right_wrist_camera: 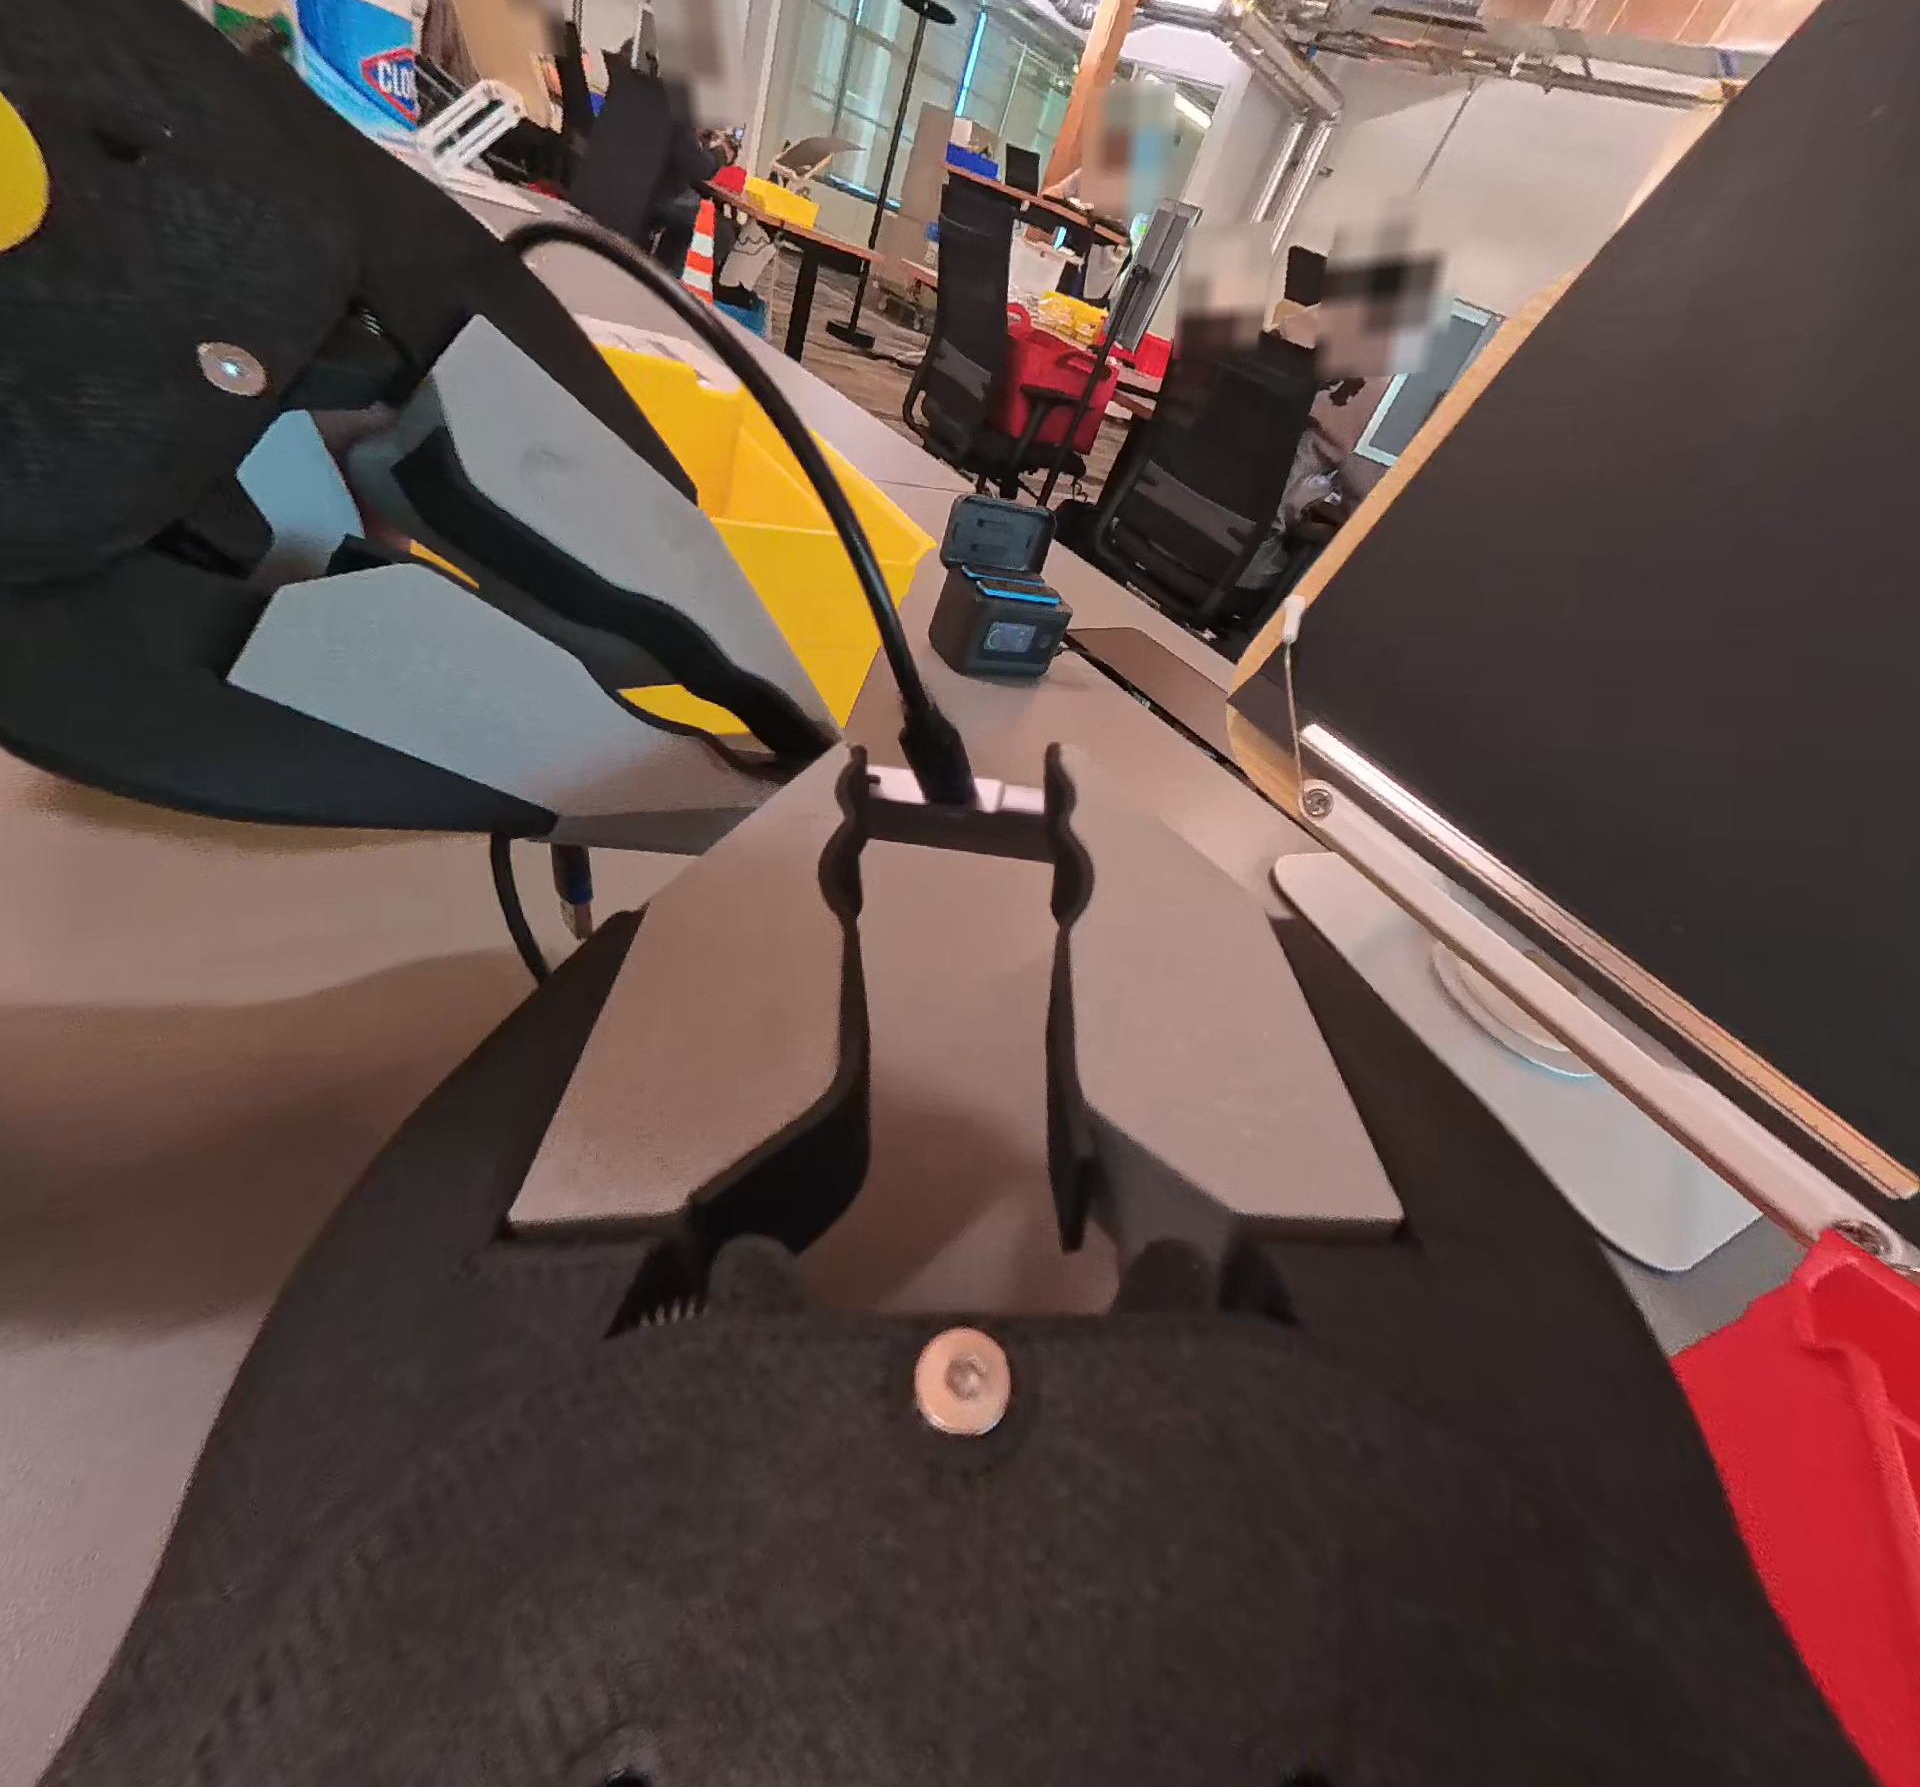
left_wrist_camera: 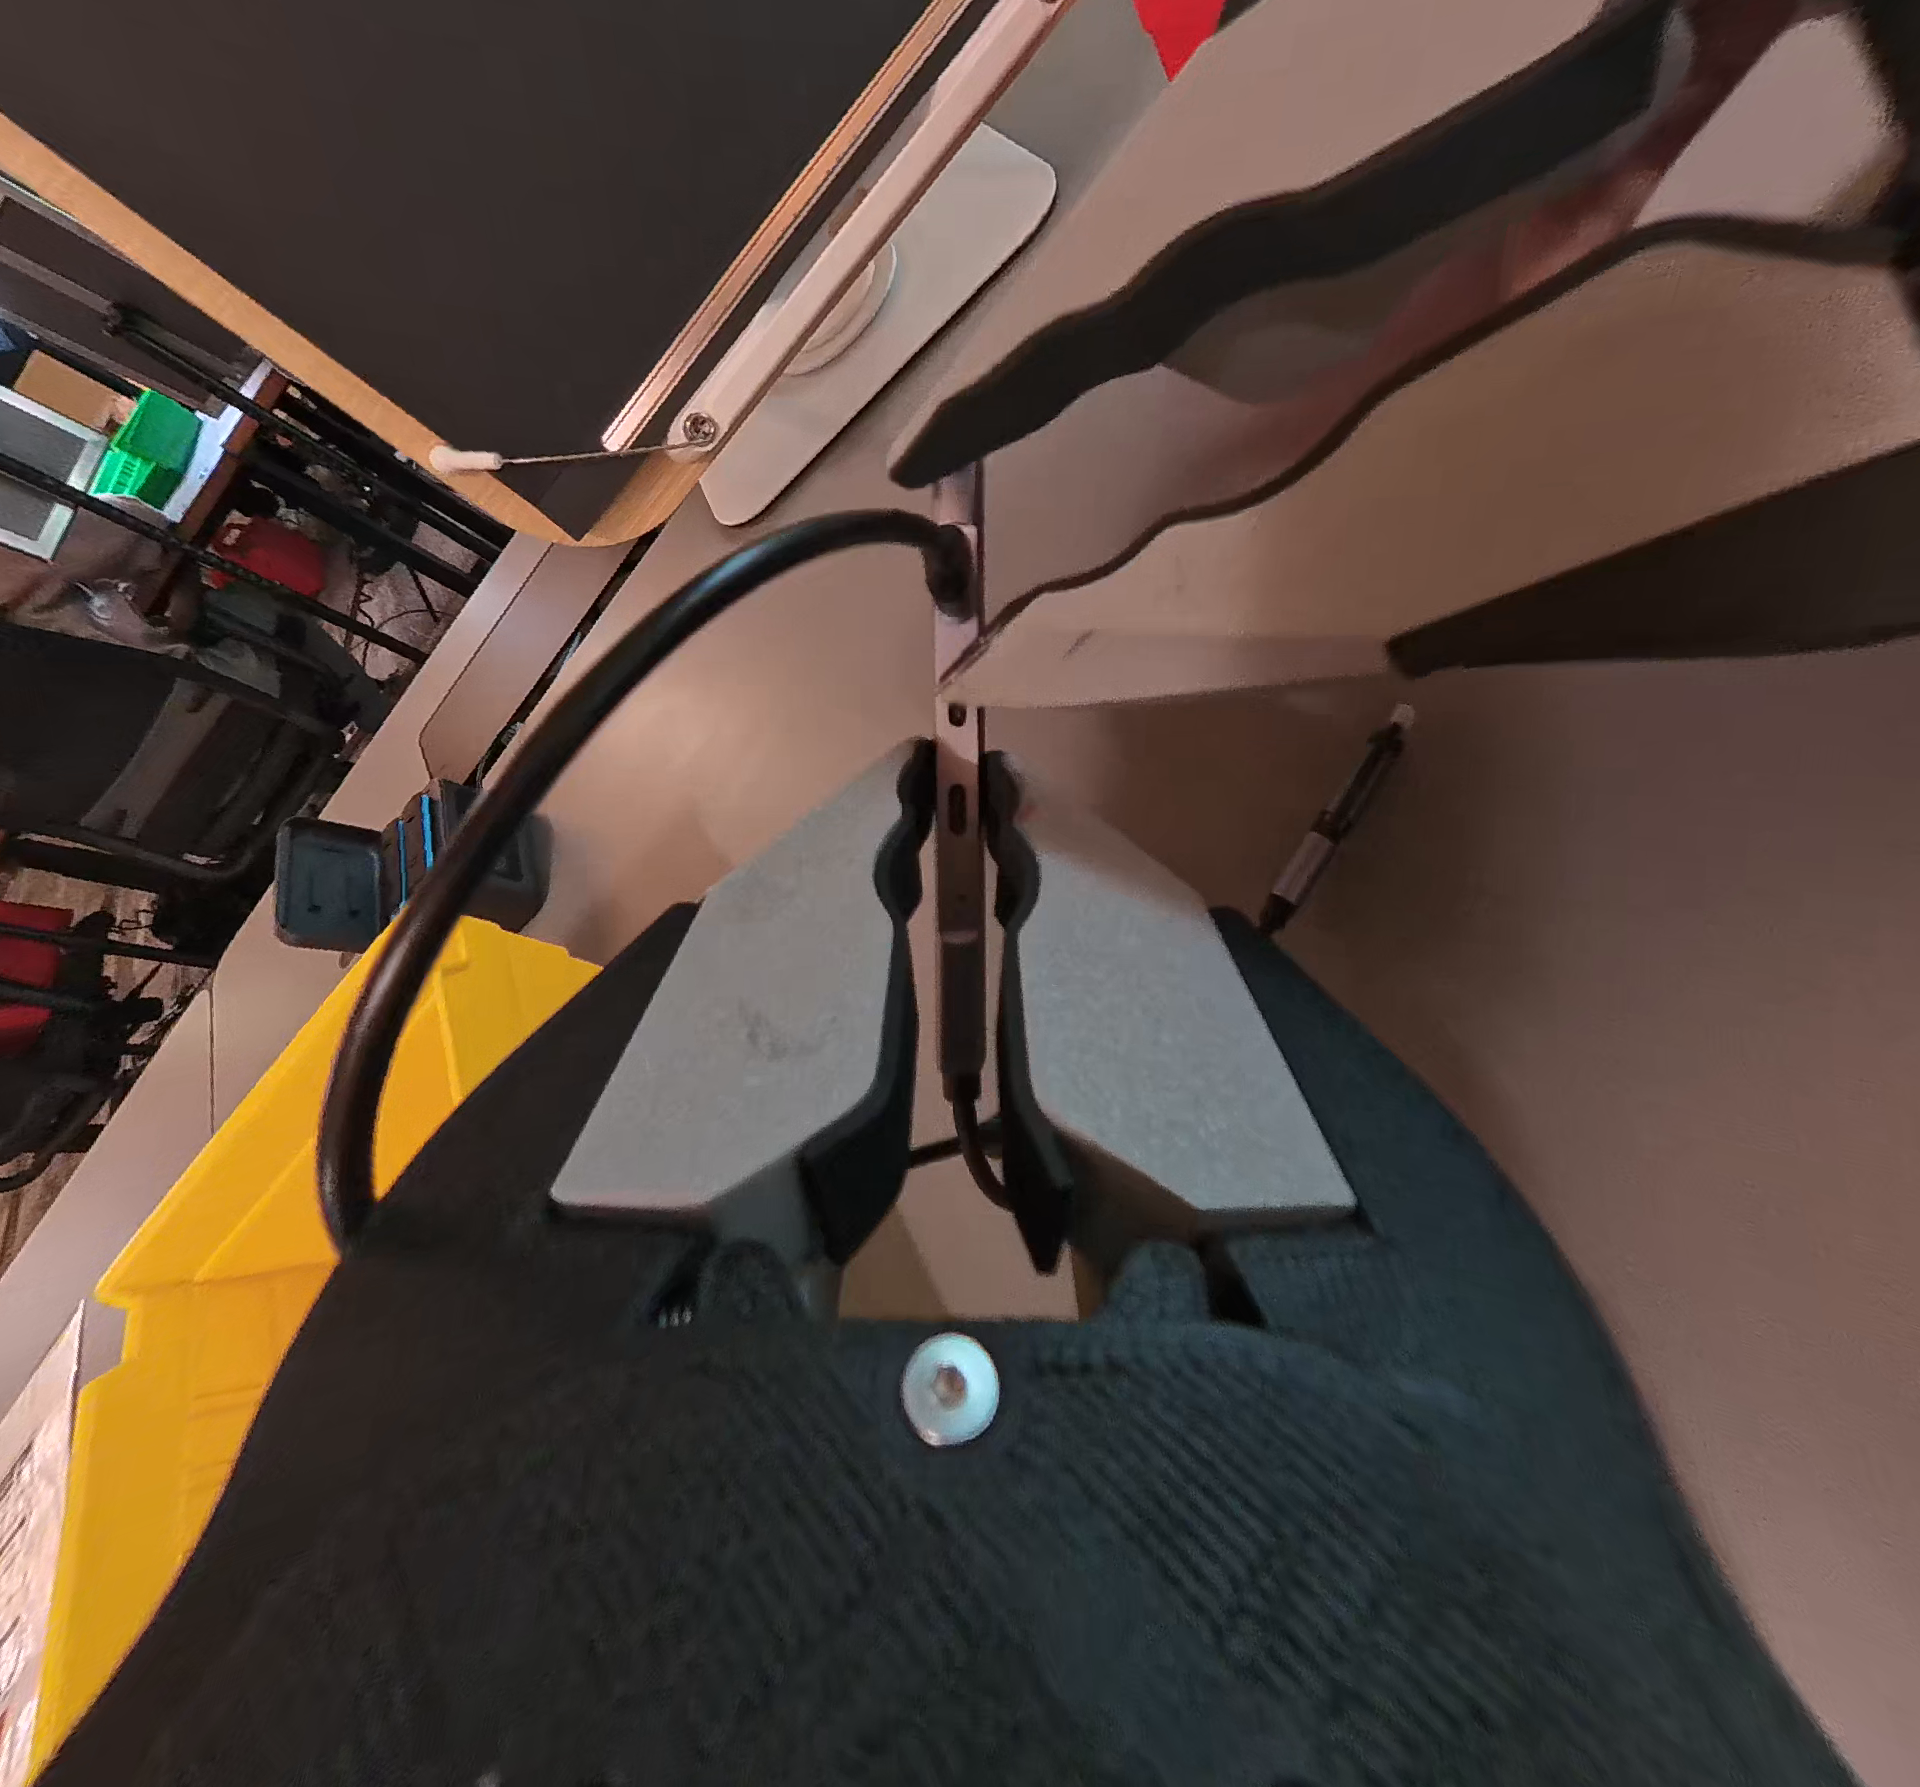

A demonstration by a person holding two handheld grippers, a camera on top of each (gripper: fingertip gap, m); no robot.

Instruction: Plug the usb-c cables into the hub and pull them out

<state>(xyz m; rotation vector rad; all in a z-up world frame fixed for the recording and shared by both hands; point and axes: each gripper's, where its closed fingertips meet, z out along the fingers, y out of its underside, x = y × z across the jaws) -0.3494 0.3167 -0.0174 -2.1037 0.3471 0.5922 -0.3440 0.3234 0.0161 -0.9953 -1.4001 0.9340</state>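
Note:
The thin grey hub is seen edge-on in the left wrist view. My left gripper is shut on its flat sides, and the hub's own cord trails back between the fingers. A black usb-c cable arcs up, and its plug sits in a port near the hub's far end. My right gripper is open, its fingertips either side of that plug over the hub. It also shows in the left wrist view. A second cable with a silver connector lies loose on the table.
A yellow bin stands behind the left gripper. A black charger case sits beyond the hub. A black board with a wooden edge and a silver stand base are on the right, and a red bin is near right. The grippers are tip to tip, or close to it.

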